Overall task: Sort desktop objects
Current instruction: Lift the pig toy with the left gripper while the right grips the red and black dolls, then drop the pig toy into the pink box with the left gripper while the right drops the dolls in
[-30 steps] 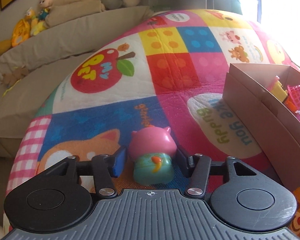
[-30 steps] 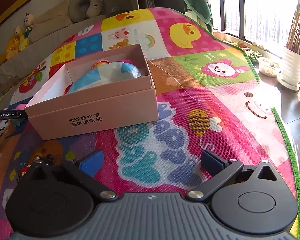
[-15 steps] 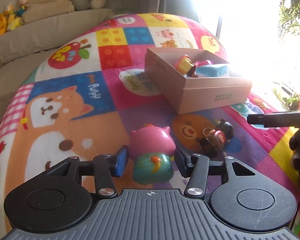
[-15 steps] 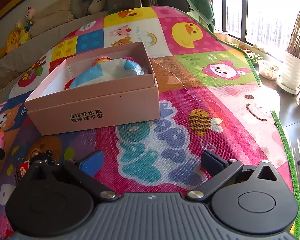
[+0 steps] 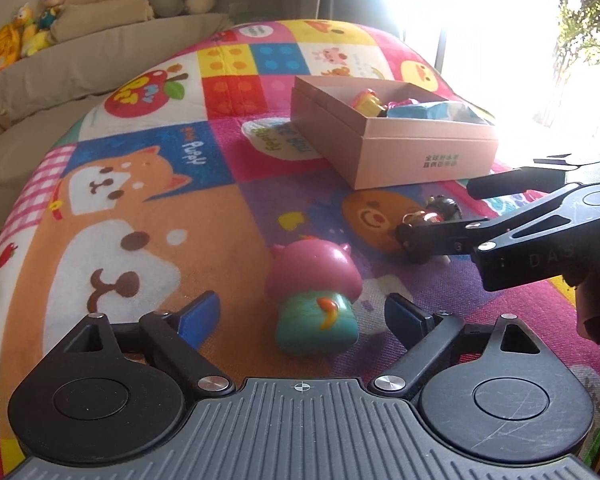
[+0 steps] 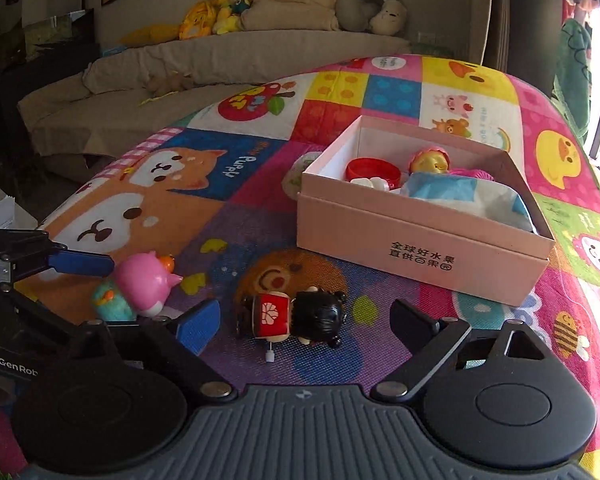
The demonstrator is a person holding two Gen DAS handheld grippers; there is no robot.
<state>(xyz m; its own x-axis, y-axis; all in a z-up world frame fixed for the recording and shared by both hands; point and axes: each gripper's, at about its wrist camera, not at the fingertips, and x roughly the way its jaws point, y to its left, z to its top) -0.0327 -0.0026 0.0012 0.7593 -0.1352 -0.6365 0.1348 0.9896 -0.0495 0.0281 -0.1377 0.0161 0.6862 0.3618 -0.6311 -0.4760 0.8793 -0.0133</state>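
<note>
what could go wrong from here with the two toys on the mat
1. The left tool has just been opening, and the pink pig toy lies loose on the play mat between its fingers; any nudge could roll it.
2. The right tool has its fingers either side of the black wind-up toy, close to the left one; they may collide.
3. The wind-up toy lies on its side, so a grip may slip.

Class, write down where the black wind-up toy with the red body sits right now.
In the right wrist view, the black wind-up toy lies on the play mat between the right gripper's open jaws, just short of the pink box.
</note>
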